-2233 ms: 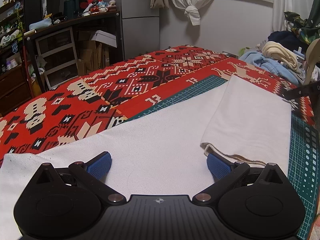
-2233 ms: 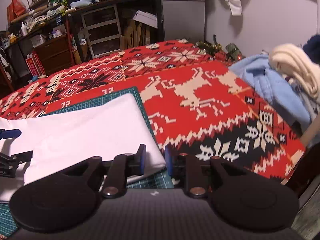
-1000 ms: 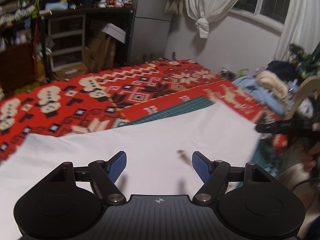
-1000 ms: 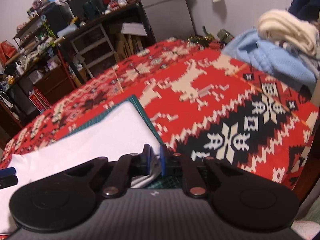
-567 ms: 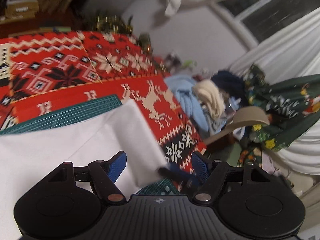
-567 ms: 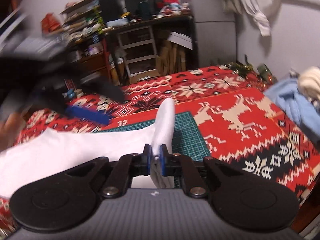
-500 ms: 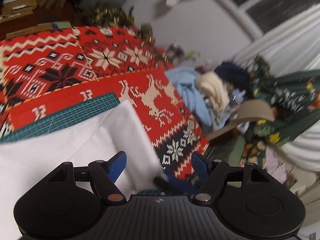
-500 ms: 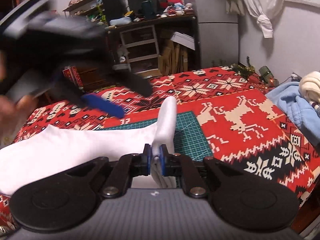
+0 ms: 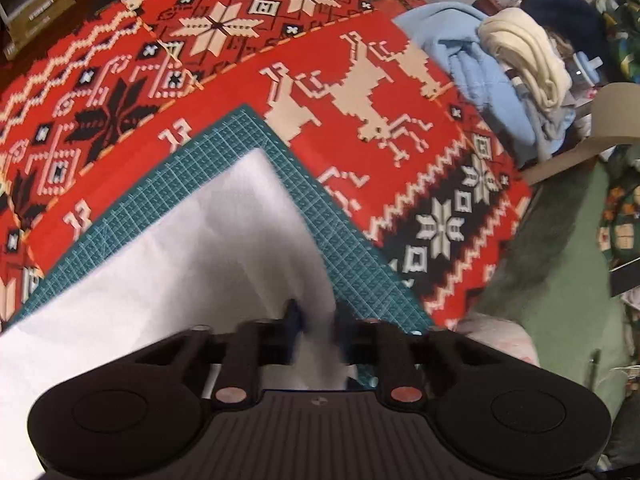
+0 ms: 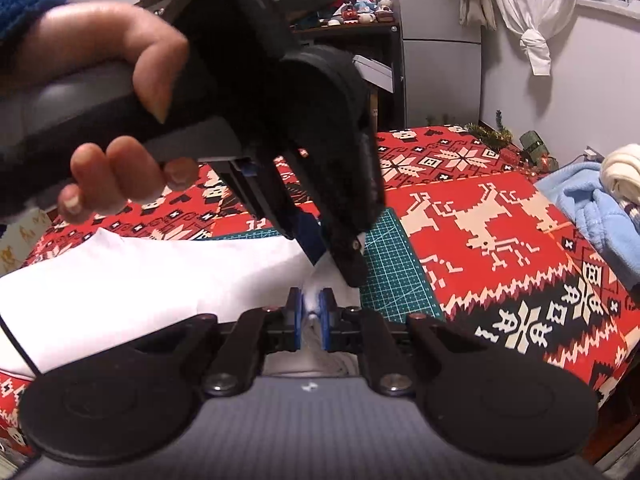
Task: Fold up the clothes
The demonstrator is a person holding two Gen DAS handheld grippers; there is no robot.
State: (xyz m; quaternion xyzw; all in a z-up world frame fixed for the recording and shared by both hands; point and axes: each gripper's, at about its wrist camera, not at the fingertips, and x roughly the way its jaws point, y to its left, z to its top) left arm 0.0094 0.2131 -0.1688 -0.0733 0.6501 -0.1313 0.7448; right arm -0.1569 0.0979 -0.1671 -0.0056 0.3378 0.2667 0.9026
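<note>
A white cloth (image 9: 200, 264) lies spread over a green cutting mat (image 9: 344, 240) on the bed. In the left wrist view my left gripper (image 9: 318, 322) is blurred, its fingers drawn in on the cloth's near right corner. The right wrist view shows a hand (image 10: 100, 52) holding the left gripper (image 10: 332, 256), its tips pinching a raised fold of the white cloth (image 10: 160, 276). Just below it my right gripper (image 10: 312, 316) is shut on the same fold, with cloth bunched between its blue pads (image 10: 298, 316). The green mat (image 10: 394, 272) shows to the right of the fold.
A red patterned blanket (image 9: 360, 80) covers the bed. A pile of blue and cream clothes (image 9: 500, 52) sits at the bed's far right corner, also the pile of clothes (image 10: 600, 208). Dark shelves (image 10: 360, 20) and a grey cabinet stand behind. The bed's edge drops off at right.
The left gripper swung right to the cloth's corner beside the right gripper, and its wide-open fingers closed on the cloth. The right gripper lifted that corner and kept its hold.
</note>
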